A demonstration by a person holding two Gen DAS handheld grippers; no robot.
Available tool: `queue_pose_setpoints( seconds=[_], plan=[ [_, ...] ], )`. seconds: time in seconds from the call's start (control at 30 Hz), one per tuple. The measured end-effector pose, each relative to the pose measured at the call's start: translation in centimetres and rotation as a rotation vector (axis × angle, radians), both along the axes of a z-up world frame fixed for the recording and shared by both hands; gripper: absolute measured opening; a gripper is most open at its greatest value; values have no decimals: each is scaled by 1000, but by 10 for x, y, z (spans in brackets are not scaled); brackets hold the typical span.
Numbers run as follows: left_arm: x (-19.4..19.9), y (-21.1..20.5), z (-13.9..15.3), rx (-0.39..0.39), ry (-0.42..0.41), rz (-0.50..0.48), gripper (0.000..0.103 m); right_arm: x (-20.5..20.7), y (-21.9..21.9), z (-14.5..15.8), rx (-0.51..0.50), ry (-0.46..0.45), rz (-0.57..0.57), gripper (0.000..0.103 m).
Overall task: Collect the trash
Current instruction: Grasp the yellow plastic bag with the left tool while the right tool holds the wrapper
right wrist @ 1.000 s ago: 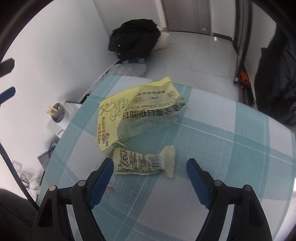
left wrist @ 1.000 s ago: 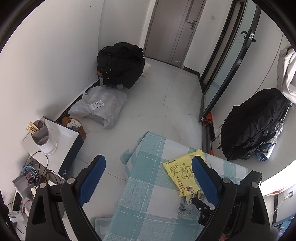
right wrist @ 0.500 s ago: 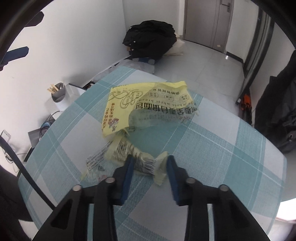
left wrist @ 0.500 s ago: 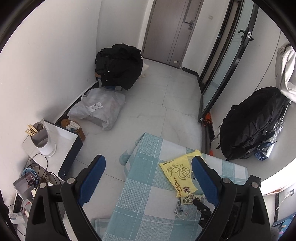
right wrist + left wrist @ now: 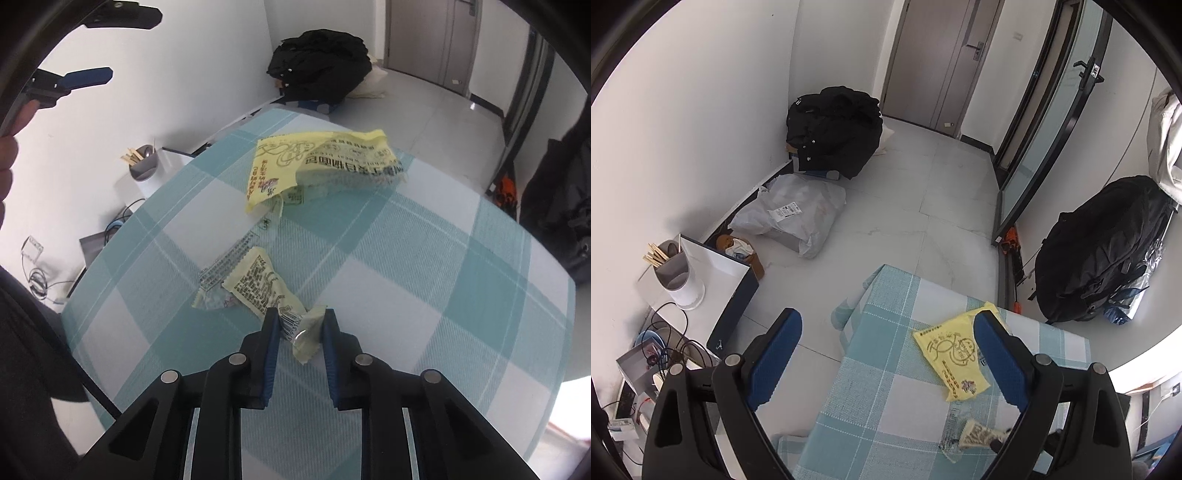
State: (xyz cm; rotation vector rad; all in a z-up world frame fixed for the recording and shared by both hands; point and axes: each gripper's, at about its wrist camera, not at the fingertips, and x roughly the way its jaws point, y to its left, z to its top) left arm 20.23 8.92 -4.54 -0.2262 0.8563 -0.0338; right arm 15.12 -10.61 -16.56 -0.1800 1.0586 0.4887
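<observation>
A: Where is the trash?

B: A small pale-yellow snack wrapper [image 5: 264, 282] with a barcode lies on the bench [image 5: 406, 266], which wears a teal-and-white checked cloth. Its twisted near end sits between the blue pads of the right gripper [image 5: 300, 323].

A: Is it clamped?

B: The jaws have just been closing and now stand narrow, the pads pressing the wrapper's end from both sides. The rest of it trails away to the upper left, still resting on the cloth, partly over a clear printed scrap of film [image 5: 225, 264].

A: Anything else on the bench?

B: A larger yellow plastic bag [image 5: 317, 162] with printed characters, crumpled and open, farther back near the far edge, apart from the small wrapper.

A: And the other gripper?

B: The left gripper [image 5: 886, 332] hangs above the bench's corner with its jaws wide apart and nothing between them. In its view the yellow bag shows partly behind its right finger.

A: What is around the bench?

B: On the floor beside it, a white box [image 5: 716, 273] carrying a grey cup of chopsticks [image 5: 674, 269], a grey parcel bag [image 5: 794, 214], and a black jacket [image 5: 834, 129] heaped by the wall.
</observation>
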Motion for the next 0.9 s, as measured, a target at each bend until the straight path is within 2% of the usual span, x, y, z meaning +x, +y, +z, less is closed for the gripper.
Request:
queue_pose_setpoints(
  seconds=[0.23,0.33,0.43,0.47,0.53,0.67,0.73,0.8,0.9],
  plan=[
    [9,-15,-1,9,-1,-37,92,-19,-28,10,54,2,-60,21],
    [14,-24,10,10,-68,-106,92,-25,-45,13,88,5,-91,21],
    [27,-36,12,12,-90,-195,93,-31,-59,14,126,11,-113,21],
    [36,-41,7,8,-66,-246,92,-33,-63,14,131,10,-117,21],
    [58,-58,-9,50,21,-336,92,-36,-69,15,145,8,-124,21],
    [73,-87,-31,169,43,-466,92,-41,-81,14,157,6,-141,21],
    [85,-102,-56,194,150,-565,92,-42,-86,13,172,11,-149,21],
    [91,-110,-76,217,215,-620,92,-43,-92,12,179,11,-153,21],
    [93,-117,-95,311,220,-661,92,-43,-97,12,190,6,-163,21]
  ],
)
